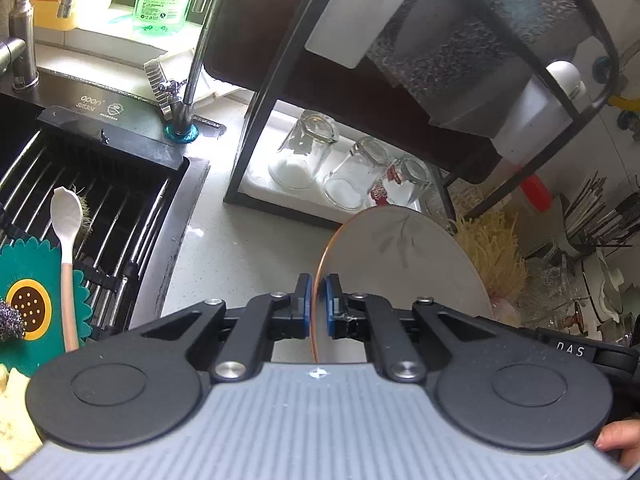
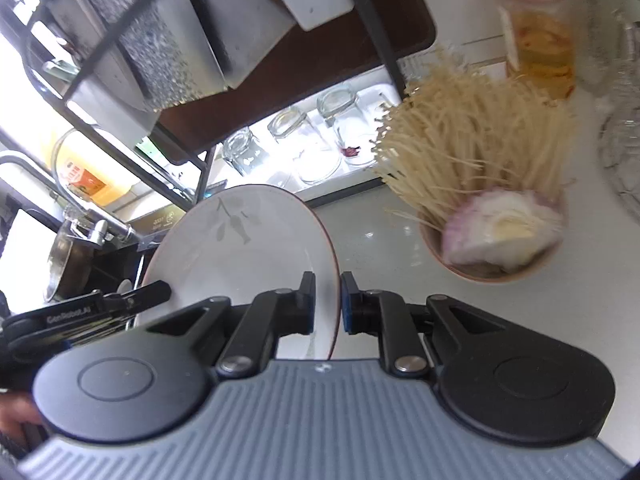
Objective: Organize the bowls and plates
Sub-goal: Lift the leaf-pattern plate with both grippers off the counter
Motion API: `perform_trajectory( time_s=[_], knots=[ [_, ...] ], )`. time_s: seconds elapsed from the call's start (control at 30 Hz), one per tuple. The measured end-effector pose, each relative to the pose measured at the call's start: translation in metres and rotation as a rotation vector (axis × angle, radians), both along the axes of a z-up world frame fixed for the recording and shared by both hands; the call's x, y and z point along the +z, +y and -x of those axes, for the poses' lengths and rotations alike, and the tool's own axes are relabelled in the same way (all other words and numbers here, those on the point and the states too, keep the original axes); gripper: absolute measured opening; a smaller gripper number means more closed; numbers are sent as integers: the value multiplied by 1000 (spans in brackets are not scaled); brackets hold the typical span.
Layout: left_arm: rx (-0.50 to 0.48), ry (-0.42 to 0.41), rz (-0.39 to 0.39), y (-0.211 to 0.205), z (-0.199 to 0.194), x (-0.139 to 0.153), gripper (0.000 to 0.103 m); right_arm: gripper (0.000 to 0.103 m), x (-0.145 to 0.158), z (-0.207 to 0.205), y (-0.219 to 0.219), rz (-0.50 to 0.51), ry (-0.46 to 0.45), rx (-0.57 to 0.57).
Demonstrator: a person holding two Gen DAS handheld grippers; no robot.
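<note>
1. Left gripper pinches the plate rim; fingers narrow.
2. Right gripper clamps the plate's opposite rim, steadying it.
3. The plate stands on edge above the desk, rack at twelve o'clock.

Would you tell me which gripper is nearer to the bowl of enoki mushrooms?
Right. The right gripper, shut on the plate, has the bowl just beyond its outer finger. The left gripper grips the plate's opposite rim, so the plate lies between it and the mushrooms.
</note>
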State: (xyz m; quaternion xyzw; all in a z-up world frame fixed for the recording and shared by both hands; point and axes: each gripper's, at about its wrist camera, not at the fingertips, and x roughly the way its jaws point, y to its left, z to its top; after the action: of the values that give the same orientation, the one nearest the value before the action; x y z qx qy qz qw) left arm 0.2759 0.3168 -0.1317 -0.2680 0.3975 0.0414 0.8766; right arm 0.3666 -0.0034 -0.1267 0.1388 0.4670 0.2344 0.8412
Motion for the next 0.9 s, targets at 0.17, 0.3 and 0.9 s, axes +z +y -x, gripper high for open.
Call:
perform_trajectory(
  time_s=[0.17,0.3,0.9],
  knots=[
    [5,-12,1,-26,25,13,8,16,11,16,-22,-13,-27,-9],
    [-3,-21,-10,-45,40,22,7,16,16,28,-39,-29,-45,-12],
    [-38,57,-33,-121,72,8,7,16,1,70,-101,10,-37,-22]
  ],
)
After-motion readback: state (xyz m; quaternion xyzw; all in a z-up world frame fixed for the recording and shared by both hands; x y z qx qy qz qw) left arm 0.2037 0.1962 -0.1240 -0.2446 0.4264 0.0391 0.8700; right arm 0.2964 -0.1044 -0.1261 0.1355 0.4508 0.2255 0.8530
